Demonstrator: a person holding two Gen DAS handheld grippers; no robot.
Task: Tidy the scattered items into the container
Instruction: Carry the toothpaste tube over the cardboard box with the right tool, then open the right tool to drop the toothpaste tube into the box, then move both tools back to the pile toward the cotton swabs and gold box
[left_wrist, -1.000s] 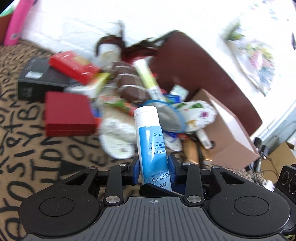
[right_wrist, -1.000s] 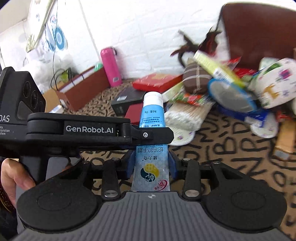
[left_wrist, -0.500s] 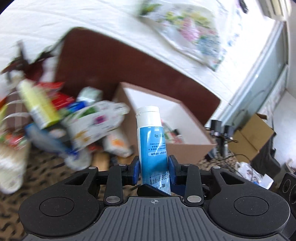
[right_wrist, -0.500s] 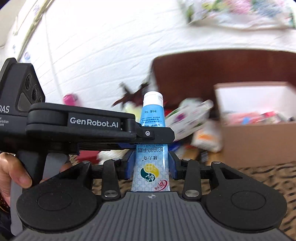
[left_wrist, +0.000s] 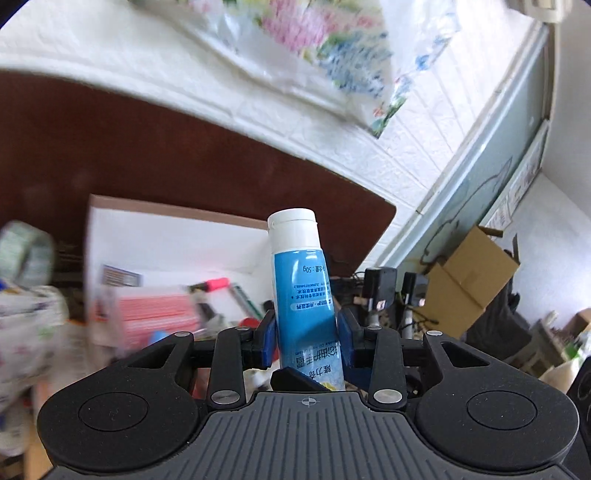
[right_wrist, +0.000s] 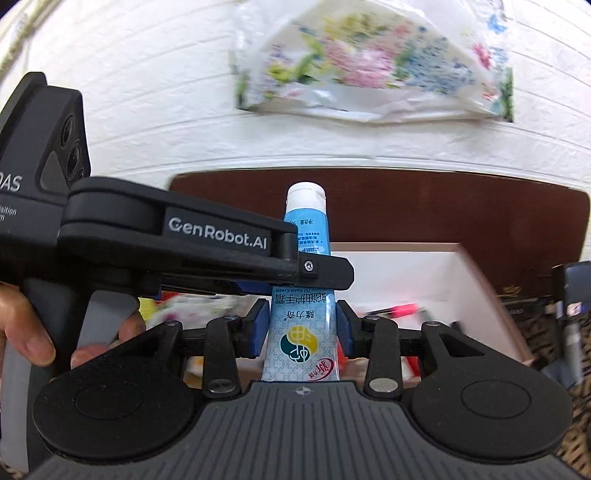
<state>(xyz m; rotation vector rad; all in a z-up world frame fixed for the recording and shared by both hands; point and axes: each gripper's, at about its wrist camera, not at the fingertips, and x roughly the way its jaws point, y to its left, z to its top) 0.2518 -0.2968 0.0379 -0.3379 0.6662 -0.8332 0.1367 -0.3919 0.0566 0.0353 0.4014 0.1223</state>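
A blue hand cream tube (left_wrist: 301, 291) with a white cap stands upright between both pairs of blue pads. My left gripper (left_wrist: 306, 345) is shut on it. My right gripper (right_wrist: 300, 334) is shut on the same tube (right_wrist: 301, 325), lower down; the left gripper's body (right_wrist: 192, 240) crosses in front of it from the left. Behind the tube is an open cardboard box (left_wrist: 166, 236) with a white inside, holding a pink marker (left_wrist: 216, 283), a red-striped pack and other items. The box also shows in the right wrist view (right_wrist: 406, 273).
A dark brown board (left_wrist: 147, 155) stands behind the box against a white brick wall. A floral plastic bag (right_wrist: 369, 62) hangs on the wall. Blurred scattered items (left_wrist: 26, 288) lie left of the box. Brown cartons (left_wrist: 469, 280) and black devices (left_wrist: 378, 284) are at the right.
Both grippers have swung right and up with the tube, from the pile of scattered items to the open box, which now fills the view behind the tube.
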